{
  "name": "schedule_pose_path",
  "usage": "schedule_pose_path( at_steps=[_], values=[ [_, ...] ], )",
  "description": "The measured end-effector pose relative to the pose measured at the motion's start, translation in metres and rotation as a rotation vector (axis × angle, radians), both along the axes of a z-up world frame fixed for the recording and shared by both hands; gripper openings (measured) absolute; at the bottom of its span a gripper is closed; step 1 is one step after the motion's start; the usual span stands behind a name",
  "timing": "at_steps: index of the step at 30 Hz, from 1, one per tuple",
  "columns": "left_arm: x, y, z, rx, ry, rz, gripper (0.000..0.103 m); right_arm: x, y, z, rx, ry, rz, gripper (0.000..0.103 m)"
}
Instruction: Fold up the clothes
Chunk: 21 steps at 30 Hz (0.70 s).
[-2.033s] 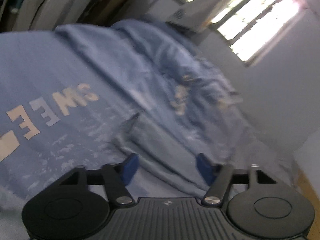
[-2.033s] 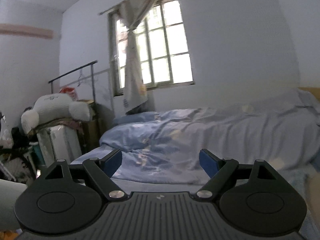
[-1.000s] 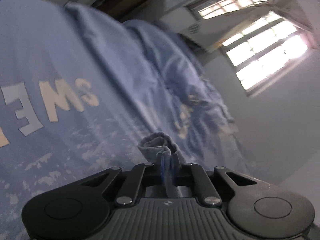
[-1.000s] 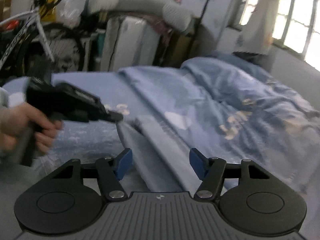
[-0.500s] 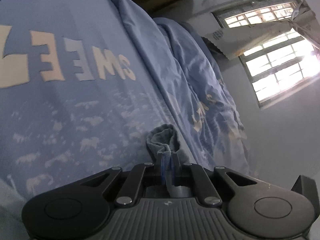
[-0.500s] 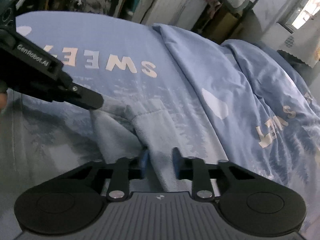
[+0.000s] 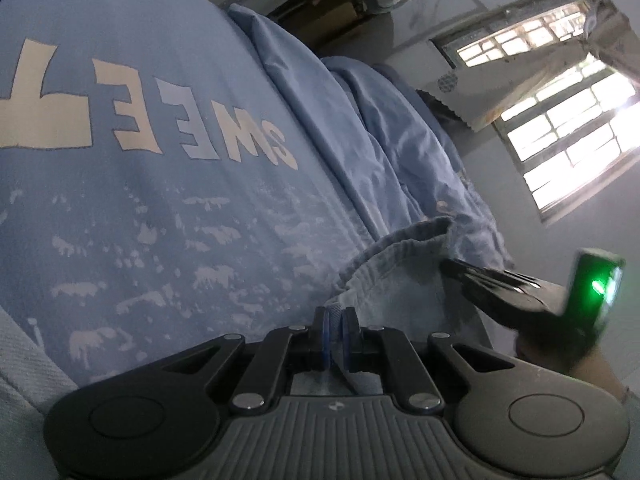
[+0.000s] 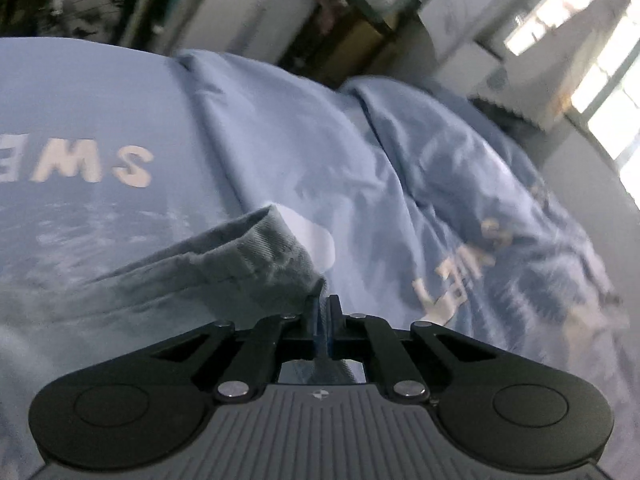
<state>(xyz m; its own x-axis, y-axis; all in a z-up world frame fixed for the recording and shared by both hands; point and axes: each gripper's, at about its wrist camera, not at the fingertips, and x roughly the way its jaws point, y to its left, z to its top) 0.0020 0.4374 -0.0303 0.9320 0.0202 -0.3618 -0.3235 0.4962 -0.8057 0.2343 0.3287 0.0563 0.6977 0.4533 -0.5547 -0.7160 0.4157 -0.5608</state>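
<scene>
A pale grey-blue garment with a ribbed hem lies bunched on a blue bedsheet. My left gripper is shut on a fold of its edge. In the left wrist view the other gripper reaches in from the right and touches the same cloth, a green light glowing on its body. My right gripper is shut on the garment just below the ribbed hem, which stretches away to the left. The rest of the garment is hidden below both tools.
The bedsheet carries large pale letters and white splashes. A crumpled blue duvet lies along the far side of the bed. White appliances and clutter stand behind the bed, and a bright barred window is at the right.
My right gripper came down from over the bed onto the garment and its jaws shut on the cloth. The left gripper kept its grip, sank a little and rolled.
</scene>
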Motion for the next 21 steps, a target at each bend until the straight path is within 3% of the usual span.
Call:
schedule_pose_path(
  at_steps=[3, 6, 8, 12, 14, 16, 18, 21],
  values=[
    [0.003, 0.002, -0.001, -0.001, 0.016, -0.002, 0.006, 0.012, 0.005, -0.009, 0.048, 0.034, -0.083, 0.006],
    [0.007, 0.004, -0.001, -0.008, 0.021, -0.01, 0.007, 0.011, -0.01, 0.003, 0.15, 0.066, -0.121, 0.021],
    [0.008, 0.005, -0.002, -0.019, 0.016, -0.016, 0.011, 0.005, -0.031, 0.022, 0.218, 0.081, -0.123, 0.036],
    [0.009, 0.007, -0.002, -0.054, -0.011, -0.029, 0.025, -0.014, -0.096, 0.07, 0.3, 0.058, -0.137, 0.048],
    [0.011, 0.009, -0.002, -0.072, -0.03, -0.042, 0.034, -0.027, -0.137, 0.094, 0.325, 0.037, -0.155, 0.06],
    [0.014, 0.01, 0.0, -0.094, -0.062, -0.069, 0.053, -0.042, -0.182, 0.111, 0.31, 0.015, -0.182, 0.06],
    [0.021, 0.012, 0.003, -0.095, -0.083, -0.11, 0.064, -0.056, -0.218, 0.118, 0.27, -0.01, -0.217, 0.06],
    [0.034, 0.014, 0.004, -0.084, -0.061, -0.142, 0.066, -0.076, -0.266, 0.109, 0.175, -0.008, -0.266, 0.06]
  ],
)
